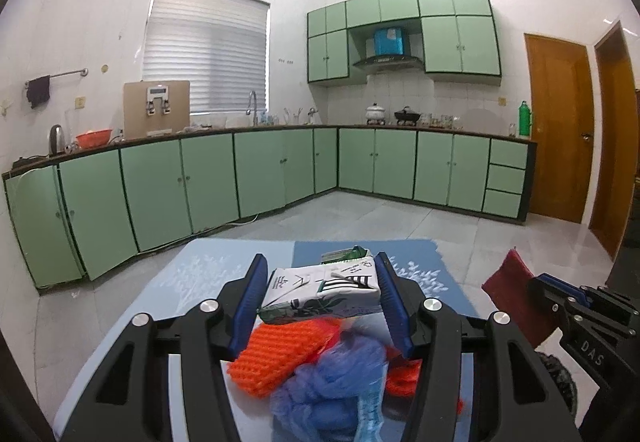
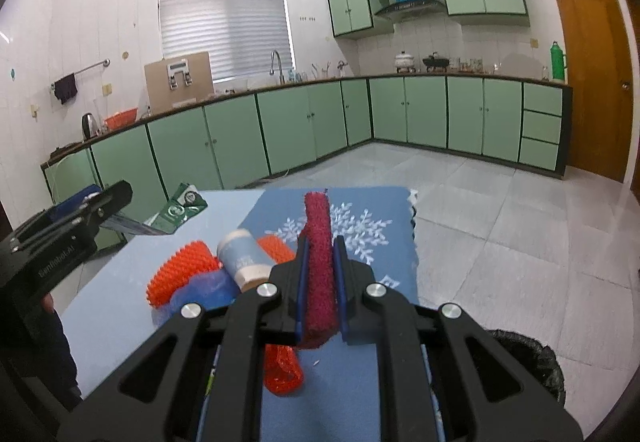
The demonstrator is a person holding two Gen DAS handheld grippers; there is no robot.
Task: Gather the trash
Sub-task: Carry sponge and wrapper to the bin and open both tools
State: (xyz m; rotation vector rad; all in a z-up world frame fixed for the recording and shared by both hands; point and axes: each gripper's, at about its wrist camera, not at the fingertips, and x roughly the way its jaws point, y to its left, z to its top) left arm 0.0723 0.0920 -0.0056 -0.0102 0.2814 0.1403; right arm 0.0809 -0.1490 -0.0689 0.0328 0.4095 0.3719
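We hold two grippers over a counter covered with a light blue cloth and a darker blue mat printed with white snowflakes.

Our left gripper is clamped on a white packet with dark printing; both blue pads press its short ends, and the packet hangs above the counter. Just behind it a small green carton peeks over its top edge; in the right wrist view the carton sits near the counter's far left edge, and we cannot tell whether it touches the packet.

Our right gripper is clenched on a dark red cloth, a fuzzy strip standing upright between the nearly closed pads and rising well beyond the fingertips. The left wrist view shows the same cloth sticking out of that gripper at the counter's right edge.

Left on the counter, near its middle, lies a pile: an orange spiky scrubber, a blue fluffy bundle, orange mesh, and a pale blue roll lying on its side, touching the scrubber.

At the lower right of the right wrist view, beside the counter's near right corner, we see the rim of a bin with a black liner.
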